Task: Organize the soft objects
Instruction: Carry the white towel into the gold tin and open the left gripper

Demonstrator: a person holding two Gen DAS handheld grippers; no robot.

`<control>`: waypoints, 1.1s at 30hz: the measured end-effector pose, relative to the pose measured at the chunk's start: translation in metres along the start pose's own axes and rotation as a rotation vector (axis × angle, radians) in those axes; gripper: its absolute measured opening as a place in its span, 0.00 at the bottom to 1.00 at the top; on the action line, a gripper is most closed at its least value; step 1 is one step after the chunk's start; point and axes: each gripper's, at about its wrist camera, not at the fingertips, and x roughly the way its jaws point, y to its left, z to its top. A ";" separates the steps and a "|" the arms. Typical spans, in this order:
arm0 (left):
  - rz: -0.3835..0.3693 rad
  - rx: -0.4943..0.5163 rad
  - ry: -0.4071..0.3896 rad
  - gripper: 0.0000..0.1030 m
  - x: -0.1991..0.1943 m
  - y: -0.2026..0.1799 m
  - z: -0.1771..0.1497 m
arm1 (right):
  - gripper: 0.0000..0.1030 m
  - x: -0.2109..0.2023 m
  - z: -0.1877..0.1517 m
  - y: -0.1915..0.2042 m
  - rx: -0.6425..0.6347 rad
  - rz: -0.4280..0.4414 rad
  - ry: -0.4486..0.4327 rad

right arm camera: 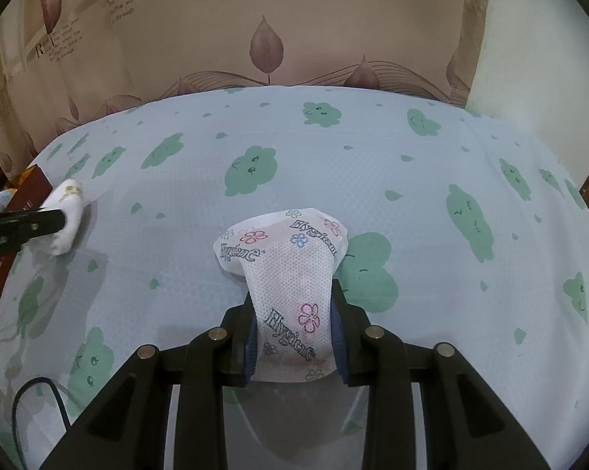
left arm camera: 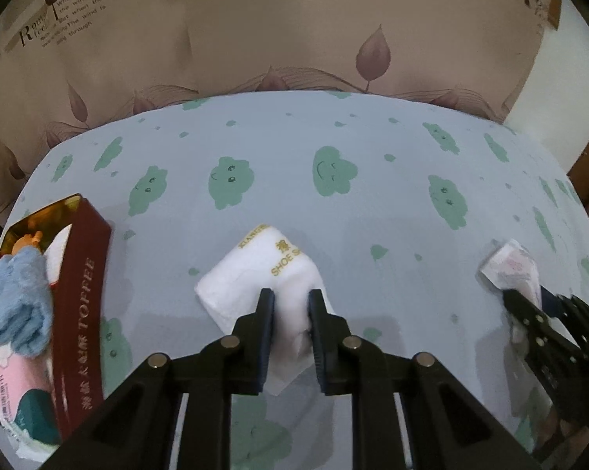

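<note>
A white folded shoe-shine cloth (left arm camera: 263, 270) with gold lettering lies on the table, and my left gripper (left arm camera: 291, 299) is shut on its near end. The same cloth (right arm camera: 66, 217) and the left gripper's finger (right arm camera: 39, 221) show at the far left of the right wrist view. My right gripper (right arm camera: 292, 293) is shut on a white "Hygiene" packet (right arm camera: 290, 270) printed with small flowers; its far end rests on the table. In the left wrist view that packet (left arm camera: 510, 268) and the right gripper (left arm camera: 508, 297) appear at the right edge.
A dark red toffee box (left arm camera: 80, 305) stands open at the left, holding a blue fluffy item (left arm camera: 20, 305) and a pink packet (left arm camera: 16, 387). The table wears a pale blue cloth (left arm camera: 294, 180) with green clouds. A leaf-print curtain (left arm camera: 255, 31) hangs behind. A black cable (right arm camera: 35, 395) lies near left.
</note>
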 end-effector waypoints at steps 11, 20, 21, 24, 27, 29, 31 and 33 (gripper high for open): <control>-0.036 0.051 -0.029 0.17 -0.048 0.001 -0.023 | 0.30 0.000 0.000 0.001 -0.009 -0.011 0.001; -0.035 0.113 -0.053 0.17 -0.085 0.013 -0.036 | 0.30 0.000 0.000 0.001 -0.011 -0.014 0.001; -0.036 0.109 -0.054 0.17 -0.090 0.018 -0.038 | 0.30 0.000 0.000 0.001 -0.011 -0.014 0.001; -0.040 0.096 -0.060 0.17 -0.104 0.033 -0.041 | 0.30 0.000 0.000 0.001 -0.010 -0.013 0.001; -0.014 0.093 -0.075 0.17 -0.118 0.049 -0.044 | 0.30 0.000 0.000 0.001 -0.011 -0.014 0.001; 0.000 0.082 -0.082 0.17 -0.126 0.062 -0.046 | 0.30 0.000 0.001 0.001 -0.012 -0.015 0.001; 0.010 0.066 -0.087 0.17 -0.132 0.074 -0.046 | 0.30 0.000 0.001 0.001 -0.011 -0.014 0.001; 0.028 0.046 -0.097 0.17 -0.138 0.088 -0.047 | 0.30 0.000 0.001 0.001 -0.011 -0.014 0.001</control>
